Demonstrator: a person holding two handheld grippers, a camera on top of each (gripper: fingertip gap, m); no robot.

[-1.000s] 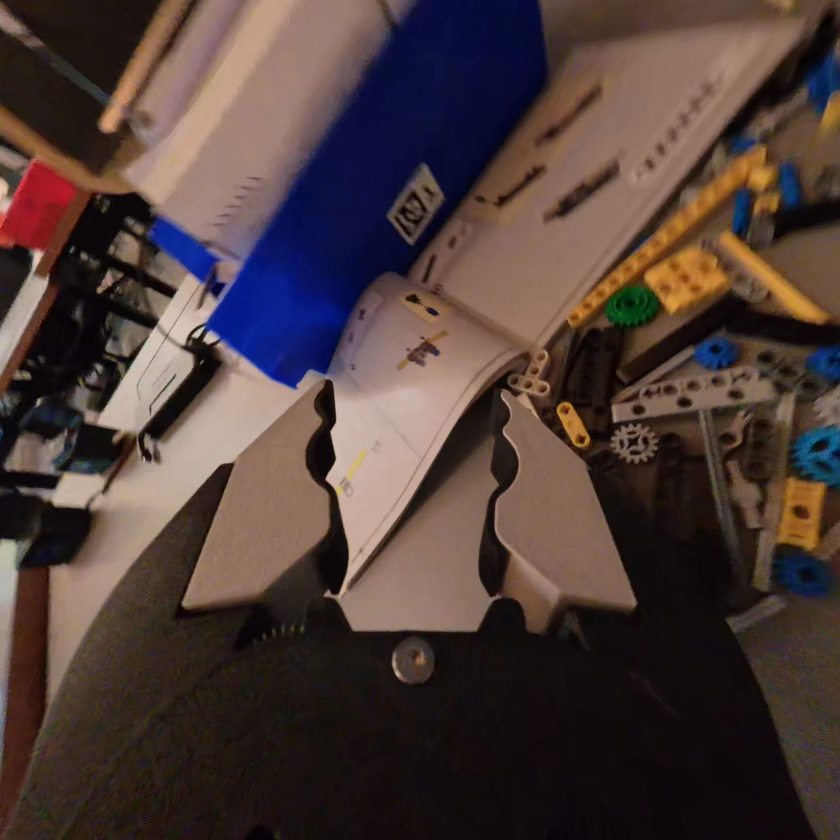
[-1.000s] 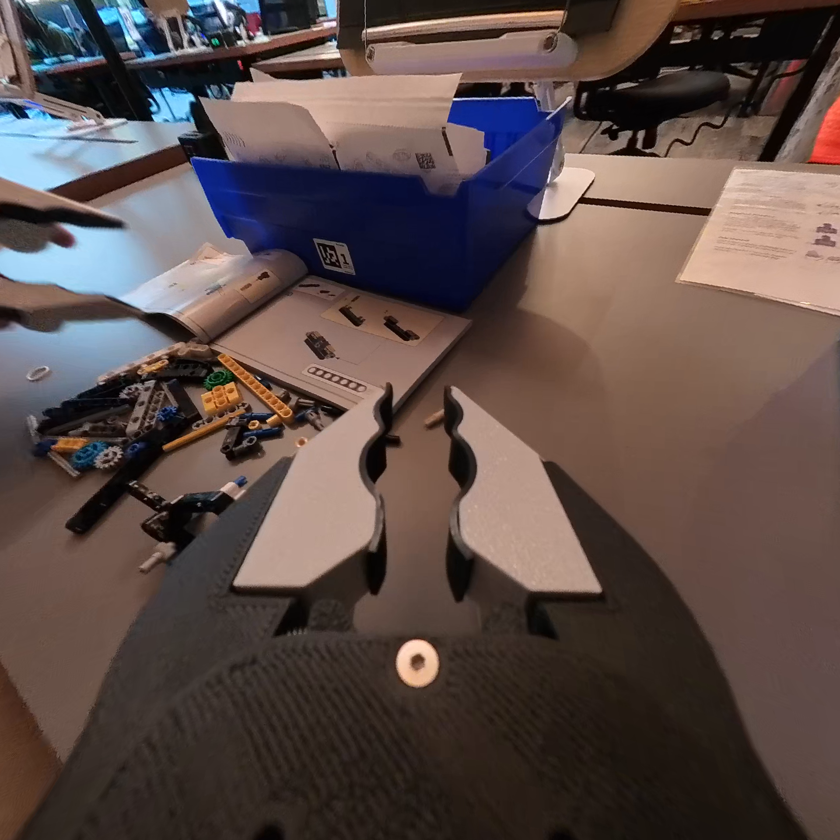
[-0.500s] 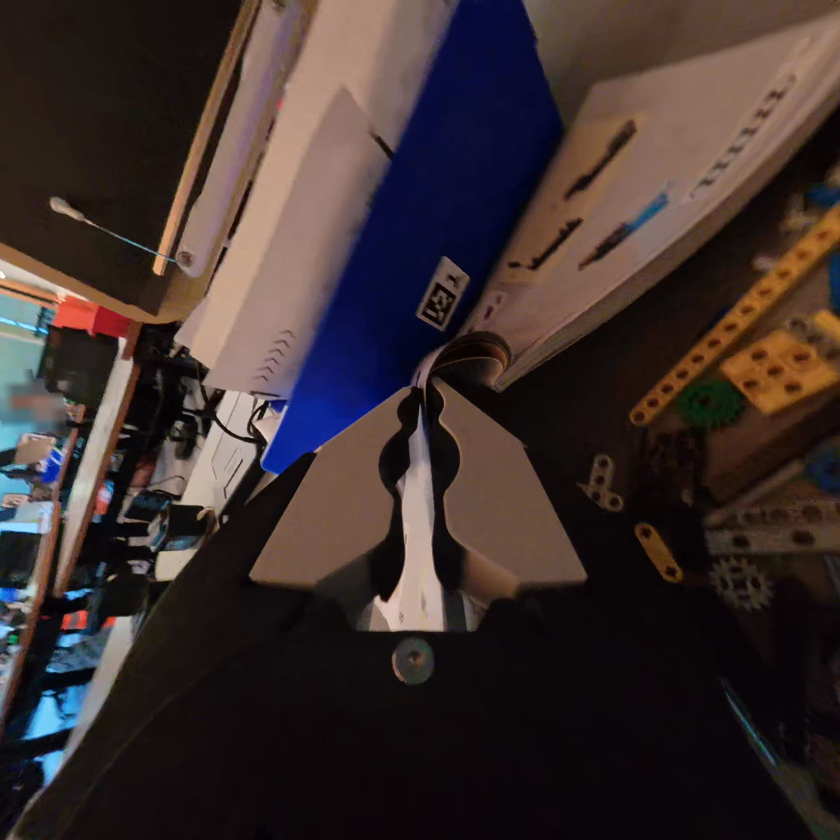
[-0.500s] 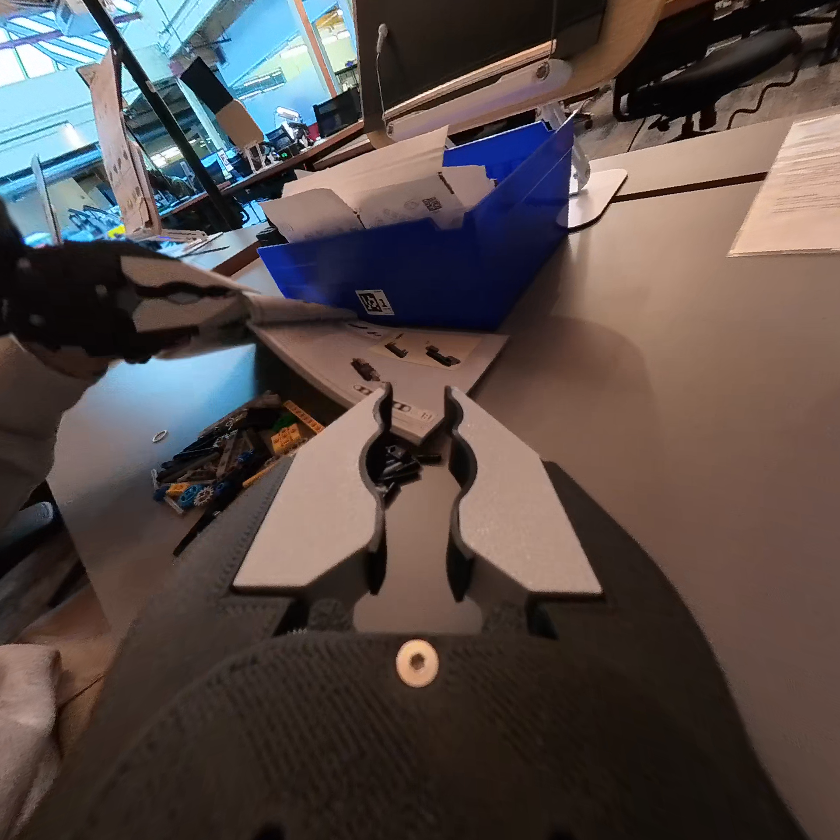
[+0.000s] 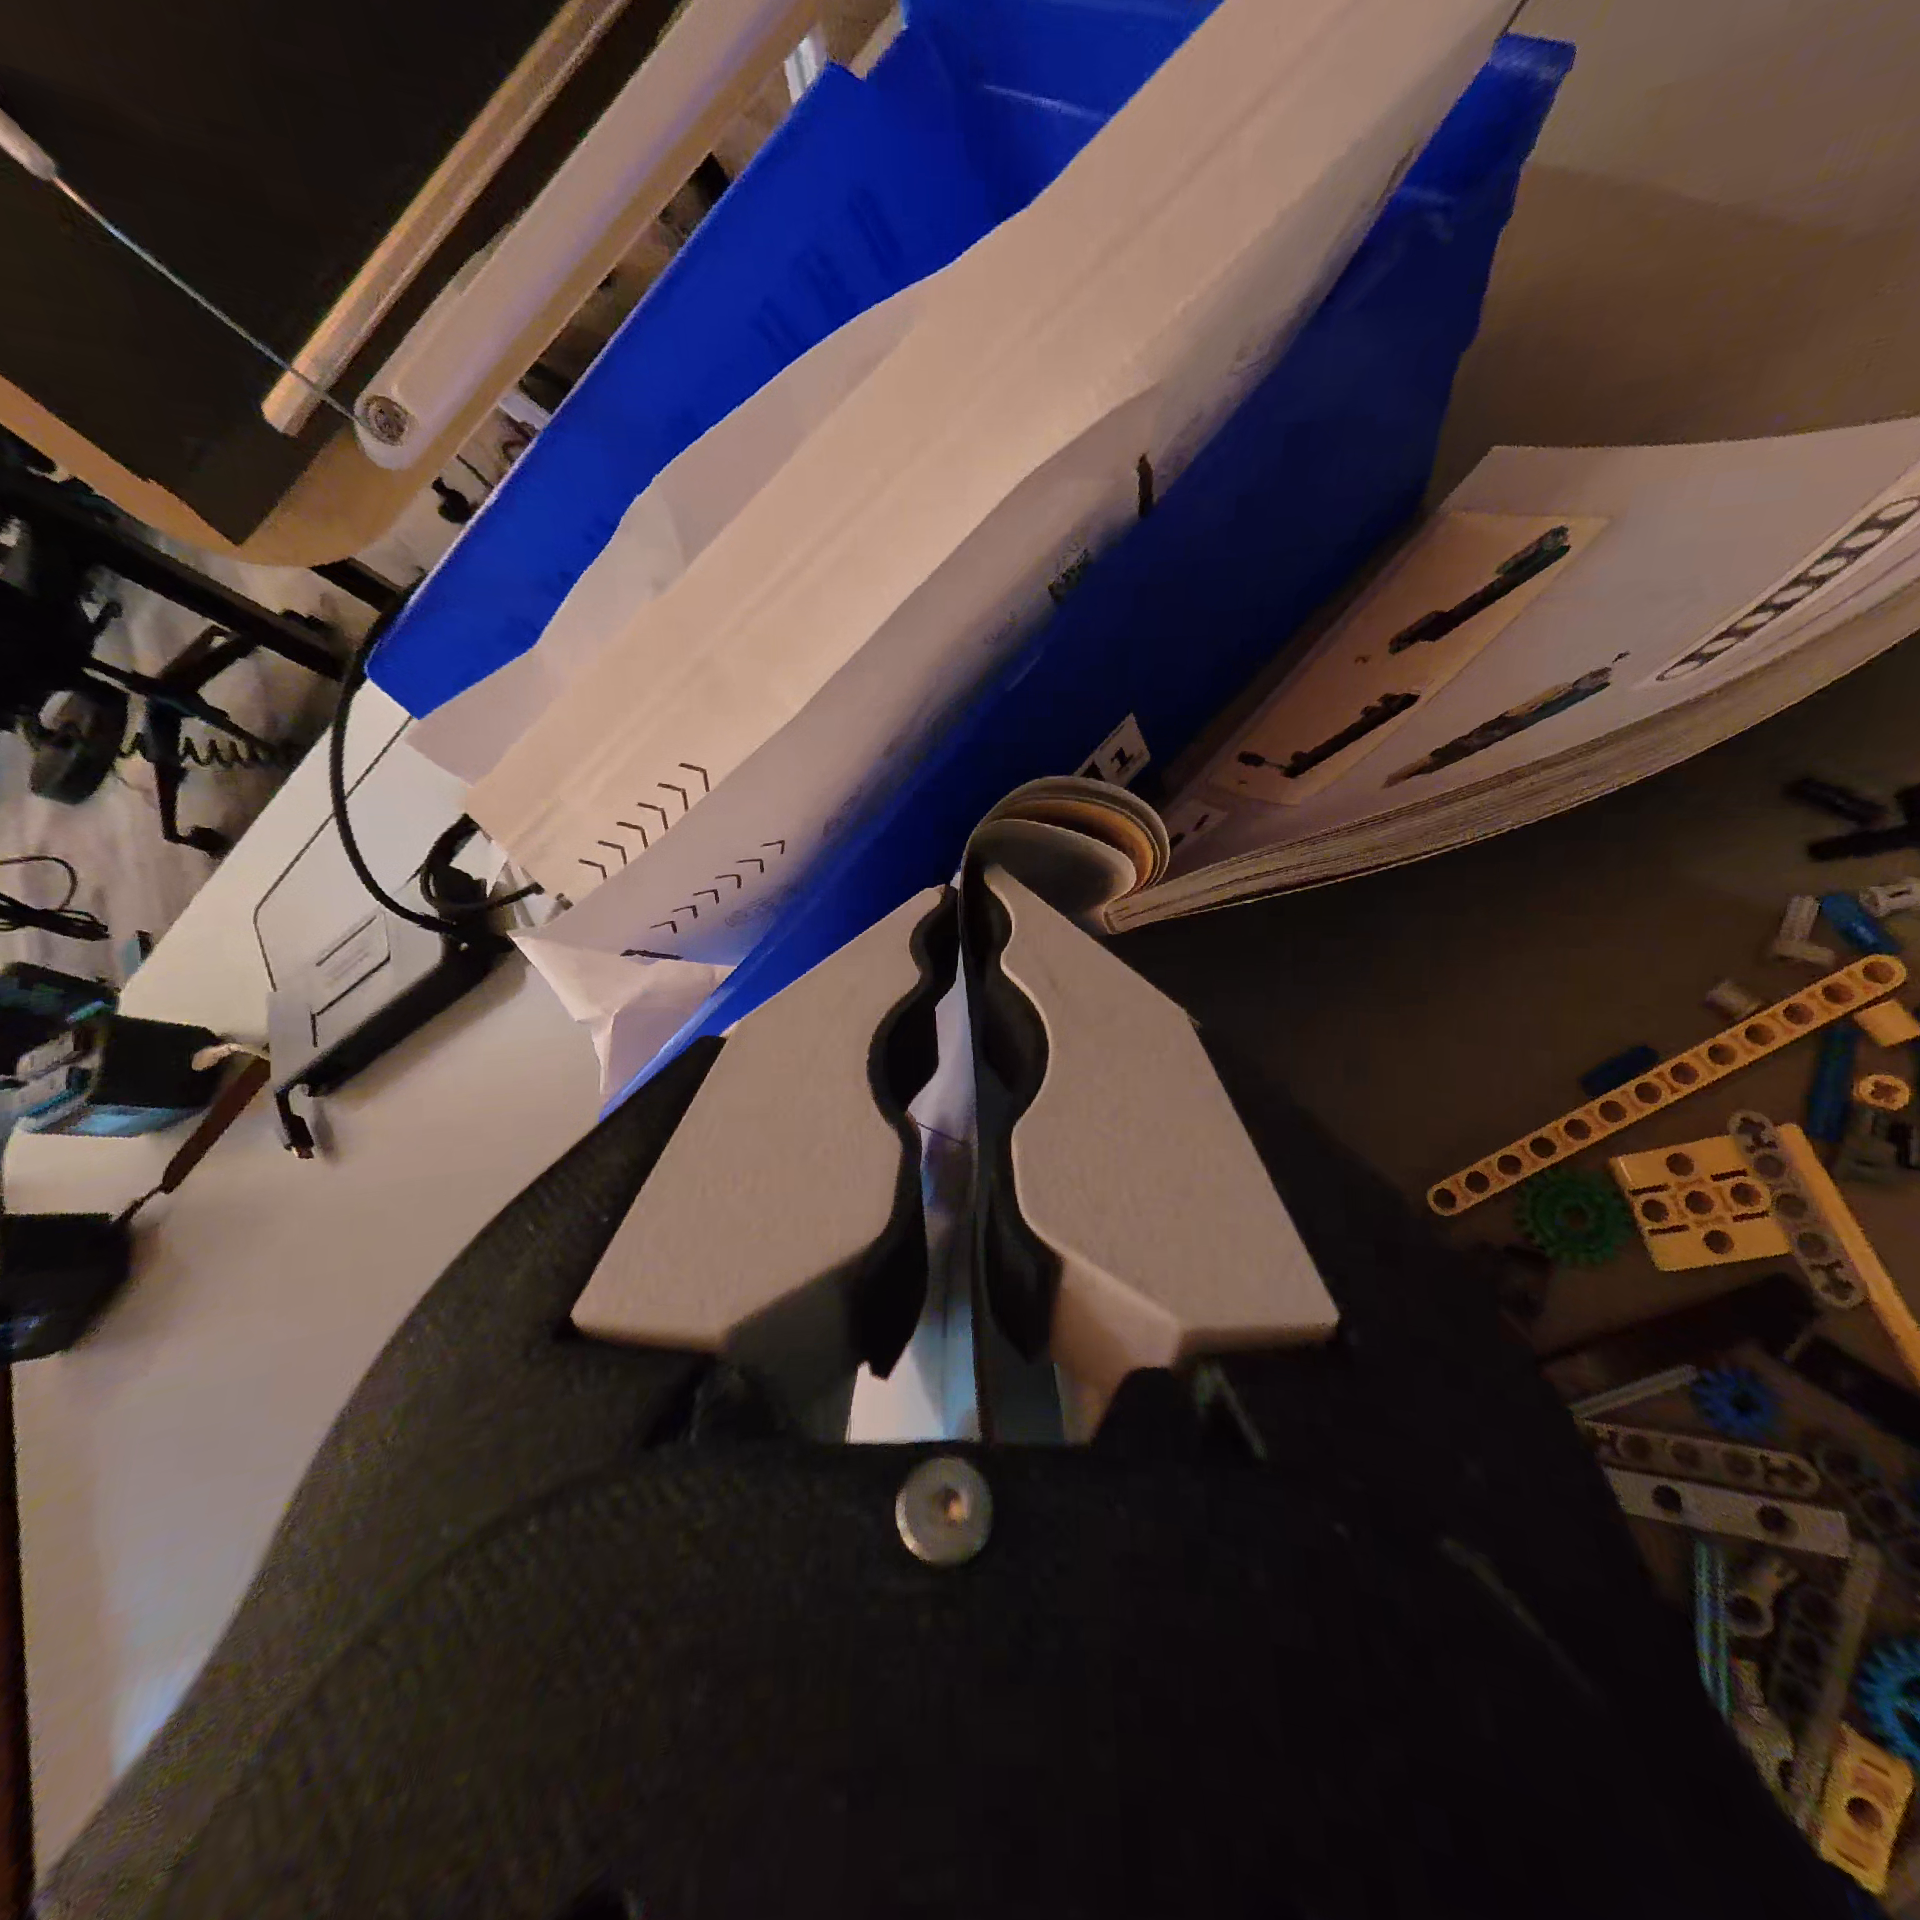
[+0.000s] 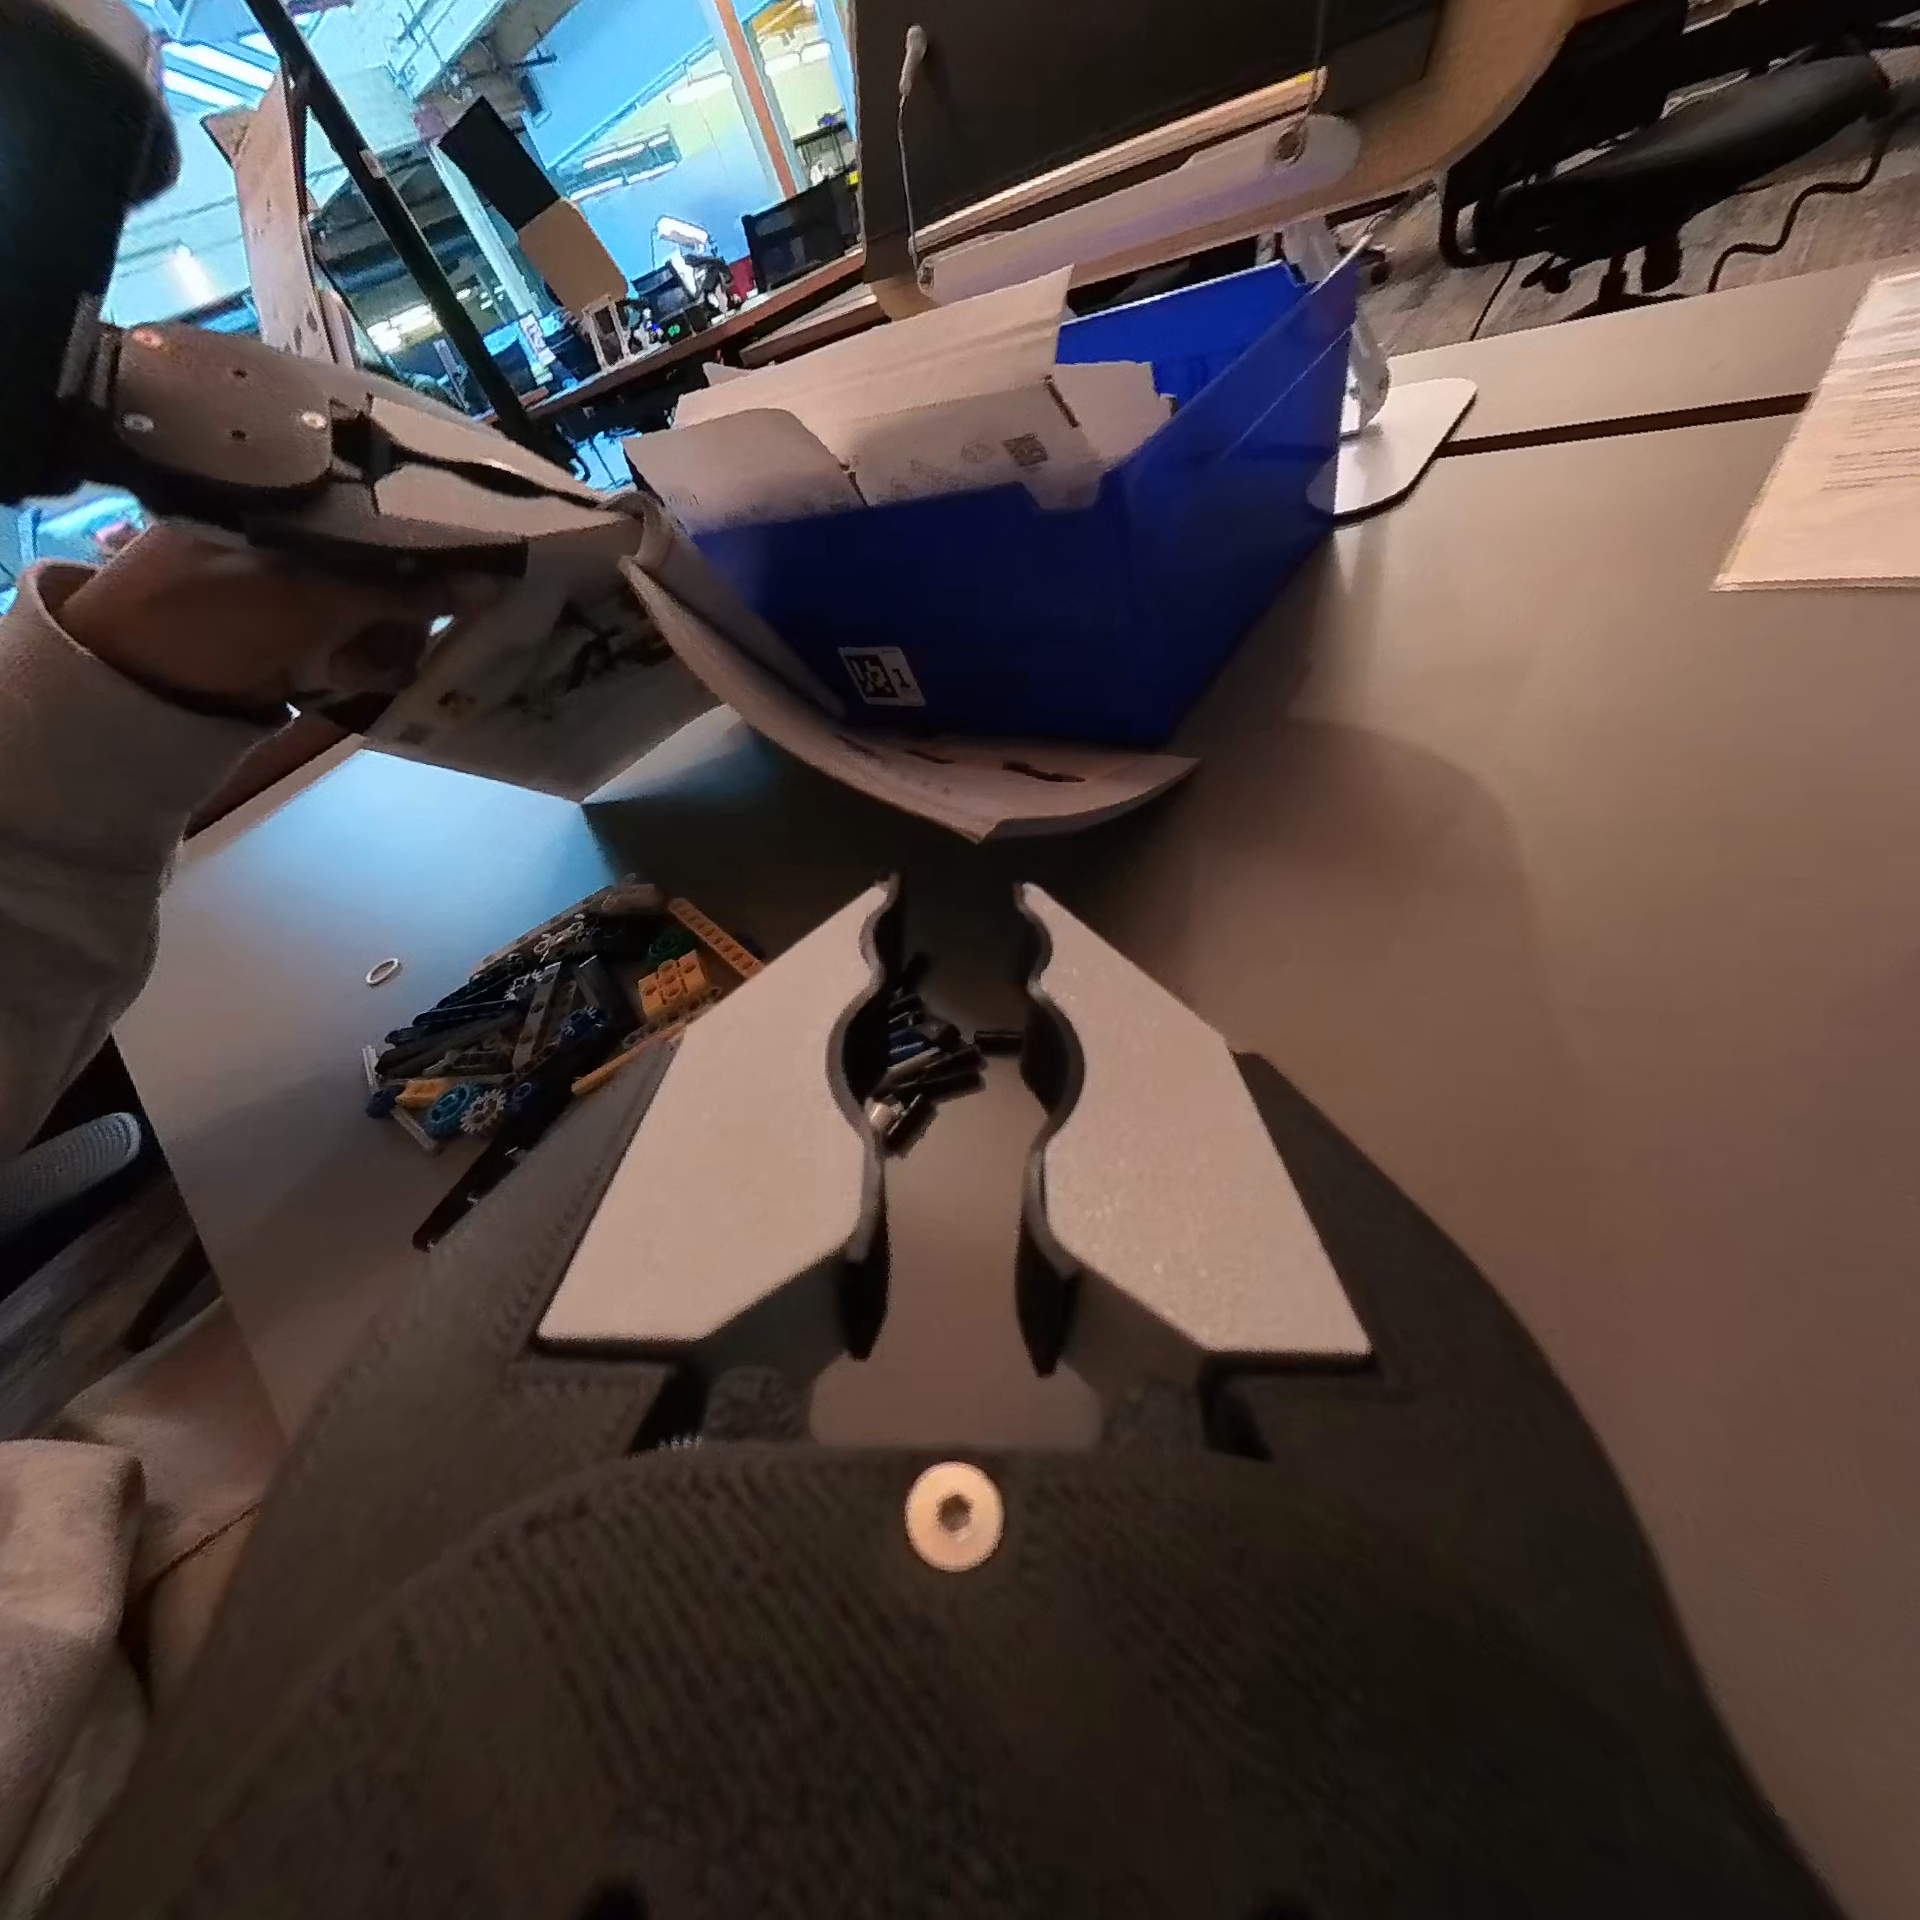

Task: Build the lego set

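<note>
Above the bench, the left tongs are clamped on a few pages of the instruction booklet, lifting it off the surface; thin paper could tear or slip free. The right tongs hang partly open, empty, over loose lego pieces

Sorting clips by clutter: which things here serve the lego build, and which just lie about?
Job:
instruction booklet, pages pinched in the left gripper
loose lego parts
right gripper, jaws apart, empty

Lying about:
blue bin holding white cartons
printed sheet
monitor foot
</note>
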